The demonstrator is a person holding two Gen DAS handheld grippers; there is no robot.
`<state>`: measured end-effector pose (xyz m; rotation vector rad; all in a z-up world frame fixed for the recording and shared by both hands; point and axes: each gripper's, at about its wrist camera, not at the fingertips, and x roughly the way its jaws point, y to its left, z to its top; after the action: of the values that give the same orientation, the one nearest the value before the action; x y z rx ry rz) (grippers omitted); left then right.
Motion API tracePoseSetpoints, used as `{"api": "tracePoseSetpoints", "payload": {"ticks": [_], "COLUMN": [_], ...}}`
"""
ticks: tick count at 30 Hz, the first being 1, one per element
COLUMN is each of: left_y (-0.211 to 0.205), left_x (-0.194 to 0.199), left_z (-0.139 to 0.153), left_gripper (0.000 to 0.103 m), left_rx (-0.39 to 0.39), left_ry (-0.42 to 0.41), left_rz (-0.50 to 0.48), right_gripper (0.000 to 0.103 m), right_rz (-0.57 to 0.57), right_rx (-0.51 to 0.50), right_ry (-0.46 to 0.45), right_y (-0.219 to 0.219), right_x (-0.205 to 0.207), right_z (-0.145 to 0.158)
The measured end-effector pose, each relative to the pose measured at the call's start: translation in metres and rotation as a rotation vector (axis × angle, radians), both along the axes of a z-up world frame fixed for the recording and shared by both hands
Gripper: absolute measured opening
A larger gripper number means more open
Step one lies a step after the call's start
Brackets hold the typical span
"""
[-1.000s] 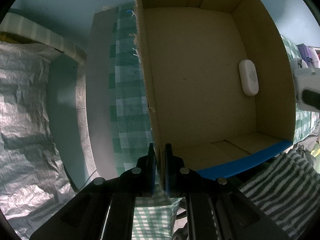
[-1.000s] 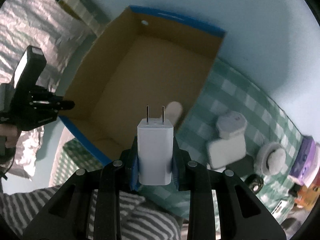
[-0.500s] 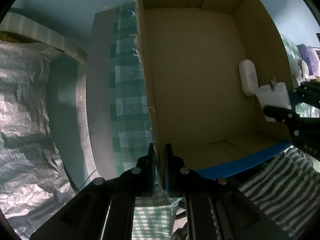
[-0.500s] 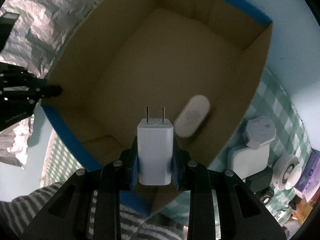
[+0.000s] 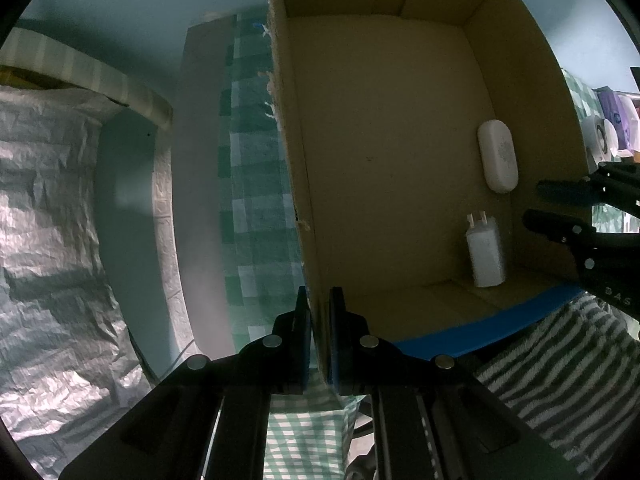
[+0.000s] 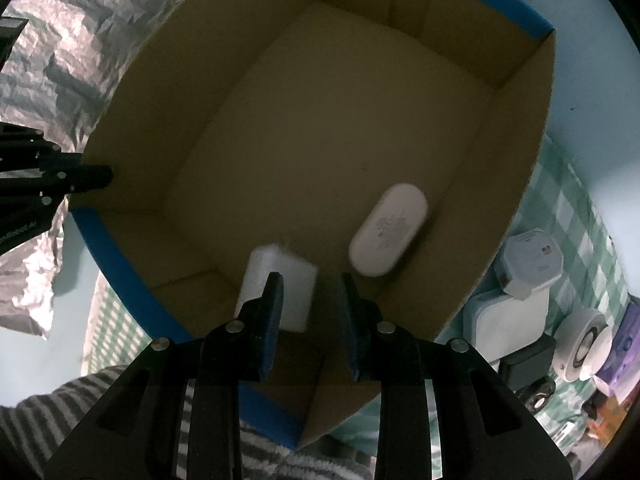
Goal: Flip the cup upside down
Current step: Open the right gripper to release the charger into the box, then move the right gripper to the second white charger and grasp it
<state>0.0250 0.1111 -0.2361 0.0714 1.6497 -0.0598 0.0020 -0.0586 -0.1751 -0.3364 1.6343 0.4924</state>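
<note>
The left hand-held gripper (image 5: 319,312) pinches the box (image 5: 304,184) wall. The right hand-held gripper (image 6: 310,300) is open, holding nothing. With no cup seen, flipping may stall.

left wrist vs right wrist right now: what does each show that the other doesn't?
Left wrist only: the left gripper clamped on the cardboard box's side wall, and the white charger's prongs.

Right wrist only: the right gripper open above the charger, and white devices crowded on the checked cloth outside the box.

Both: the box interior, the charger, the white oval device, the striped sleeve.
</note>
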Motion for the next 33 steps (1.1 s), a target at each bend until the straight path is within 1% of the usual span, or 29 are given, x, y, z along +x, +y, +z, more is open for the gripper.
{"api": "tracePoseSetpoints", "payload": {"ticks": [4,14,16,18,23,26,29,33], "left_y": [0.0,-0.001,-0.001,-0.001,-0.001,0.0,0.0,-0.001], "left_x": [0.0,0.001,0.001,0.001,0.0,-0.001,-0.002,-0.003], "left_z": [0.0,0.0,0.0,0.0,0.001,0.002,0.003,0.003], "left_gripper": [0.007,0.007,0.007,0.007,0.007,0.007,0.007,0.007], "left_rx": [0.001,0.004,0.006,0.007,0.007,0.008,0.009,0.01], "left_ry": [-0.001,0.001,0.001,0.0,-0.001,-0.003,-0.005,-0.007], "left_rz": [0.0,0.002,0.001,0.001,0.001,0.003,0.004,0.005], "right_gripper": [0.036,0.04,0.047,0.051,0.052,0.056,0.057,0.057], "right_rz": [-0.011,-0.027,-0.024,-0.026,-0.042,-0.06,-0.091,-0.128], "right_rx": [0.029,0.074,0.082,0.085,0.096,0.089,0.075,0.051], "right_ry": [-0.02,-0.086,-0.106,-0.123,-0.143,-0.159,-0.161,-0.158], "right_y": [-0.005,-0.016,-0.023,-0.028,-0.049,-0.061,-0.073,-0.102], "right_x": [0.002,0.007,0.008,0.008,0.008,0.008,0.007,0.004], "right_z": [0.012,0.054,0.066,0.075,0.097,0.104,0.106,0.107]}}
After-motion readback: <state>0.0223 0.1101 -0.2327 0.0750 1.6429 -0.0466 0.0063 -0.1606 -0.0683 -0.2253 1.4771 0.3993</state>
